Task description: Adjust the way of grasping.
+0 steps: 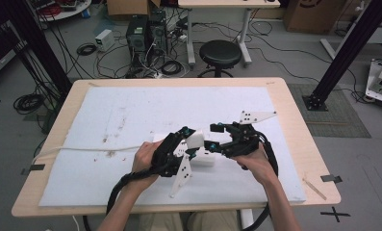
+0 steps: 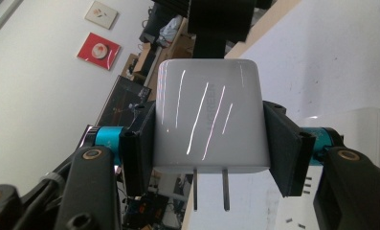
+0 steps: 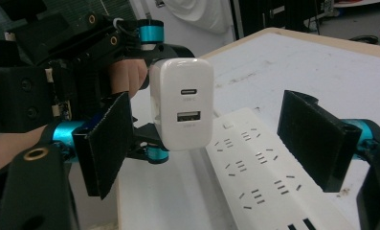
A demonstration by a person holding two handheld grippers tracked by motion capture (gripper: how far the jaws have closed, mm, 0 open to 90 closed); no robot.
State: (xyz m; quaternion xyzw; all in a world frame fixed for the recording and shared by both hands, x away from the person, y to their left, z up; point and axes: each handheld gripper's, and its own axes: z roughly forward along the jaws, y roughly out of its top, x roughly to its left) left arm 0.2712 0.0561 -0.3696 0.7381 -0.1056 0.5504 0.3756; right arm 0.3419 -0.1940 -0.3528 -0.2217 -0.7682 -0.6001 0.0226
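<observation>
Left gripper view: white charger [image 2: 206, 115] clamped between left tongs [image 2: 210, 143], two prongs bare below, clear of the table [image 1: 285, 96]. Right gripper view: right tongs [image 3: 216, 143] spread wide, empty, framing a white power strip [image 3: 259, 172] lying flat on the white mat [image 1: 131, 110]. Likely step: plugging in. Next: prongs aligned over a socket, then pressed straight down, strip perhaps steadied.

No legible text (charger embossing blurred)
</observation>
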